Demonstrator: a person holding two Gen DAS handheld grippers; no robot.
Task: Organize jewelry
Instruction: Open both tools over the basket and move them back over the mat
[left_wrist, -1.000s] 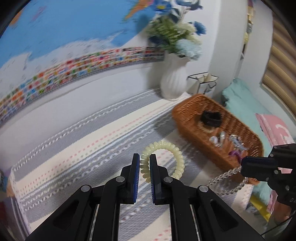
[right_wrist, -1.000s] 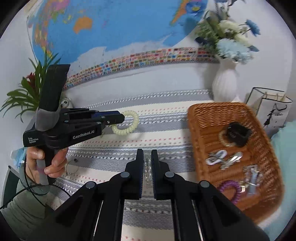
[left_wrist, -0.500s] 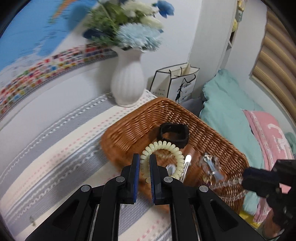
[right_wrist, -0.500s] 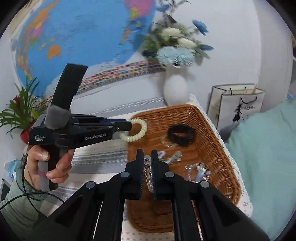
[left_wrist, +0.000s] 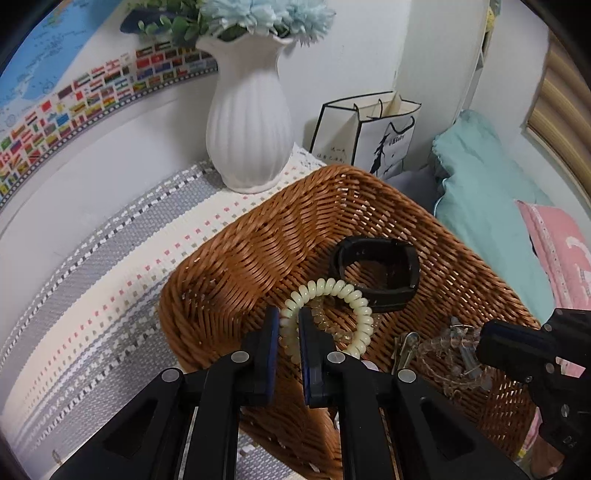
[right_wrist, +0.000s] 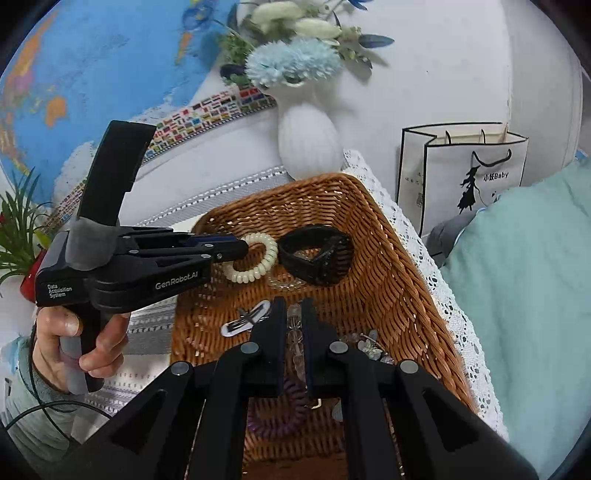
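Note:
My left gripper (left_wrist: 289, 325) is shut on a cream spiral hair tie (left_wrist: 347, 299) and holds it just above the inside of the brown wicker basket (left_wrist: 258, 251). The same tie (right_wrist: 258, 264) hangs at the left gripper's tip (right_wrist: 243, 250) in the right wrist view. My right gripper (right_wrist: 294, 317) is shut on a clear bead bracelet (right_wrist: 294, 338), also over the basket (right_wrist: 399, 266). That bracelet (left_wrist: 447, 354) dangles from the right gripper (left_wrist: 484, 341) at the lower right of the left wrist view. A black band (left_wrist: 376, 273), hair clips (right_wrist: 245, 319) and a purple spiral tie (right_wrist: 280, 421) lie in the basket.
A white ribbed vase (left_wrist: 249, 129) with blue flowers stands just behind the basket on the striped cloth (left_wrist: 92, 288). A white paper bag (right_wrist: 461, 177) and teal bedding (right_wrist: 524, 277) lie to the right. A person's hand (right_wrist: 70, 343) grips the left tool.
Both grippers have travelled from over the striped cloth to over the basket and sunk a little, each still carrying its piece. The basket now fills the middle of both views.

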